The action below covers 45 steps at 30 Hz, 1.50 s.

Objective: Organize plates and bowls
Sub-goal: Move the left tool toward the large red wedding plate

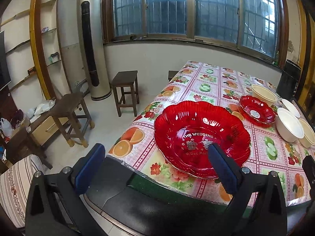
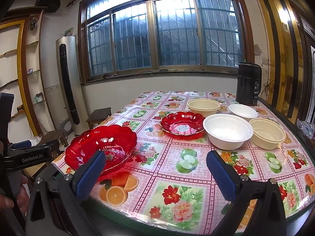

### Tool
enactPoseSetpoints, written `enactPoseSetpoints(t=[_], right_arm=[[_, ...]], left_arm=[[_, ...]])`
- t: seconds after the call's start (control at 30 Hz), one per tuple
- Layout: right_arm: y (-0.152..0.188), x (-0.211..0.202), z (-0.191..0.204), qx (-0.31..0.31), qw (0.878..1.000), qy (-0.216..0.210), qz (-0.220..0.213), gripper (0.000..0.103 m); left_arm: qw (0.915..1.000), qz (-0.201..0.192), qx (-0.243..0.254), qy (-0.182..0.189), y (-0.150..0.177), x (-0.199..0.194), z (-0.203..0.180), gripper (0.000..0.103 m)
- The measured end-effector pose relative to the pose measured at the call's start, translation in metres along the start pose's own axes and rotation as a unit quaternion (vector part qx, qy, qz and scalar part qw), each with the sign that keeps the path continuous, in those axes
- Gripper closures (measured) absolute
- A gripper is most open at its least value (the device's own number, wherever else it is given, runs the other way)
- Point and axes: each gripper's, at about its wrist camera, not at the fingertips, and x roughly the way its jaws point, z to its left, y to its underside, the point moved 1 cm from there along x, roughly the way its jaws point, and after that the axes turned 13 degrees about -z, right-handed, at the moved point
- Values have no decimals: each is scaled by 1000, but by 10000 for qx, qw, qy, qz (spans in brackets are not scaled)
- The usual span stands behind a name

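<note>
A large red scalloped plate (image 1: 200, 135) (image 2: 102, 145) sits near the table's front left corner. A small red plate (image 1: 257, 111) (image 2: 183, 124) lies further back. Two white bowls (image 2: 228, 130) (image 2: 243, 111) and two cream bowls (image 2: 203, 105) (image 2: 267, 132) stand at the right; they also show in the left wrist view (image 1: 289, 126) (image 1: 263, 94). My left gripper (image 1: 156, 156) is open and empty at the table's front edge, its right finger in front of the large plate. My right gripper (image 2: 155, 163) is open and empty above the front of the table.
A black cylindrical appliance (image 2: 249, 83) stands at the table's back right corner. Wooden stools (image 1: 126, 91) (image 1: 71, 116) and a tall air conditioner (image 1: 92, 49) stand on the floor to the left. The flowered tablecloth (image 2: 177, 177) covers the table.
</note>
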Motion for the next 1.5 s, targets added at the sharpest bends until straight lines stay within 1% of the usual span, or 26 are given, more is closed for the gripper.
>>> enactPoseSetpoints(t=[0.13,0.37,0.7,1.13,1.5], right_arm=[[0,6,1,19,10000,-25,46,0],[-1,20,8,23,9999,-112,129,0],[-4,45,21,-29,9996,-182,191,0],[4,79,24,171,9982,-223,532,0],[8,100,25,286,9969,-281,682,0]], left_arm=[[10000,-1,1,-21,0,0,-3,0],[10000,56,-34,-34,-3,14,-4,0],[9998,173,-25,-26,1,32,-4,0],[9991,419,54,-74,6,60,-4,0],[9982,577,117,-152,11,77,-2,0]])
